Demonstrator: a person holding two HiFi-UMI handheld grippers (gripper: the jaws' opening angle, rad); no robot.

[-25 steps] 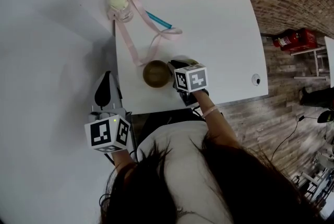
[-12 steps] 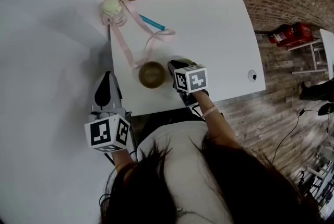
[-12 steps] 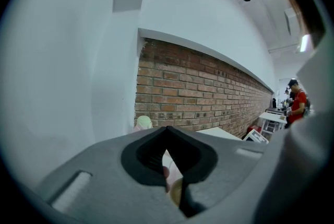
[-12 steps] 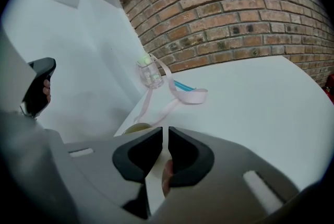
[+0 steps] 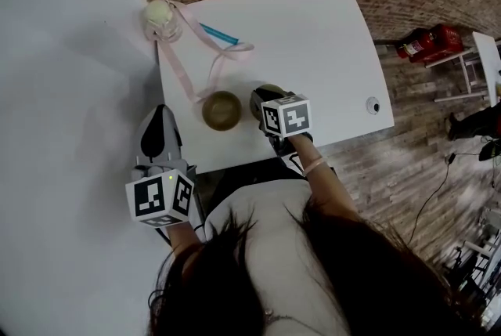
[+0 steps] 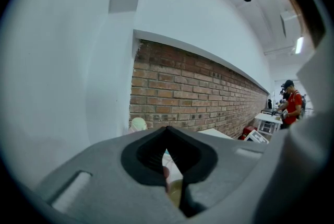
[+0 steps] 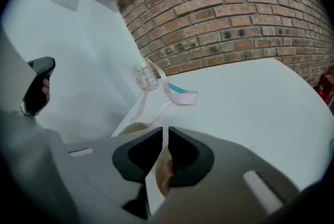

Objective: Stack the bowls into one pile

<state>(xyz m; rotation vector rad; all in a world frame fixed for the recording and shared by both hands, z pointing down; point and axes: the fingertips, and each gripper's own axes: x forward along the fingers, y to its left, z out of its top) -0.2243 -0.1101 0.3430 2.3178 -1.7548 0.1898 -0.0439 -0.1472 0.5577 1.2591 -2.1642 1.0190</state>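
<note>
Hanging just off the desk's (image 5: 313,45) near left corner, the left hand-held gripper (image 5: 160,113) is clenched on nothing. Its own view shows the jaw tips pressed together (image 6: 167,129).

Over on the desk, the right hand-held gripper (image 5: 258,95) is pinched down to a sliver of a gap (image 7: 162,131). It appears to be grasping the right bowl (image 5: 272,89) by the rim, with the golden inside showing behind the jaws (image 7: 163,178).

Just beside it the left bowl (image 5: 221,110) sits free on the desk, apart from both grippers, and peeks over the right gripper's body (image 7: 133,128).

Farther back, a pink strap (image 5: 215,64) loops across the desk to a bottle (image 5: 160,16) at the far left corner, a blue pen (image 5: 218,34) beside it.

A second ago the left bowl looked pressed against the right gripper; now a strip of desk shows between them. The left gripper has held its spot, jaws shut as before.
</note>
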